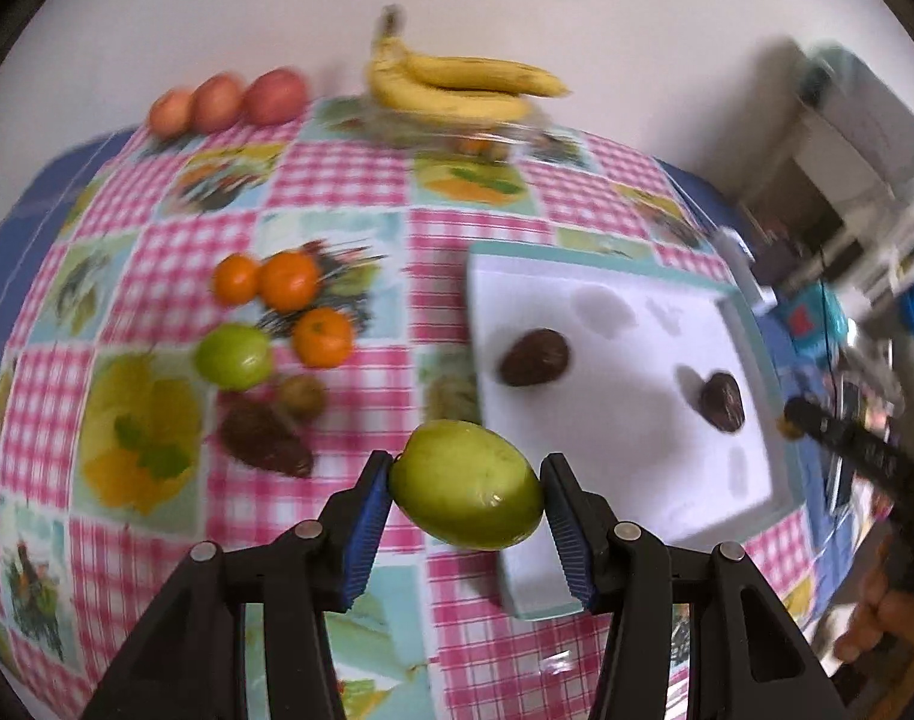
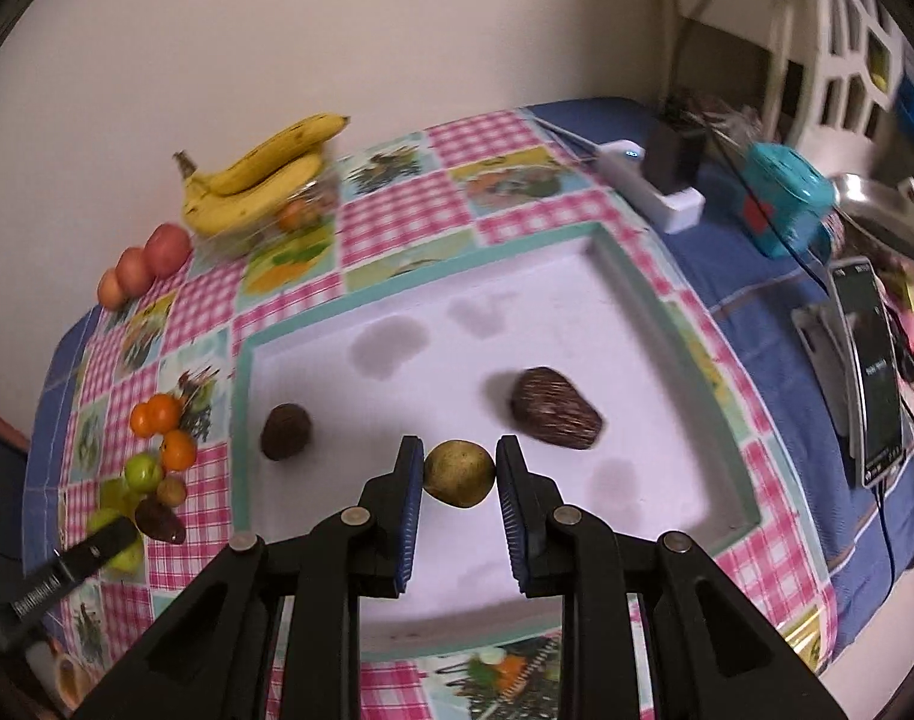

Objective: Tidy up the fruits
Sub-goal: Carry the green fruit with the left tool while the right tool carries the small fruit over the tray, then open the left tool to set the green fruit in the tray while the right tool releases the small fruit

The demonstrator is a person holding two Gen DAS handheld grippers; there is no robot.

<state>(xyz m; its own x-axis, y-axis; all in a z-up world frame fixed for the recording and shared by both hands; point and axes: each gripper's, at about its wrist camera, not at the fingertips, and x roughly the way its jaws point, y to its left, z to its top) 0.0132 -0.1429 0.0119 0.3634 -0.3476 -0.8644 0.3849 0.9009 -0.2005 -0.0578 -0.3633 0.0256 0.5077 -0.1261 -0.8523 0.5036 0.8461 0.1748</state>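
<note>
My left gripper is shut on a green round fruit, held above the checked cloth by the near left corner of the white tray. My right gripper is shut on a small yellow-brown fruit, over the tray. Two dark brown fruits lie in the tray. Left of the tray on the cloth lie three oranges, another green fruit, a small brownish fruit and a dark brown fruit.
Bananas rest on a glass bowl at the back by the wall, with three red fruits to their left. A phone, a teal device and a white power strip lie on the blue cover right of the tray.
</note>
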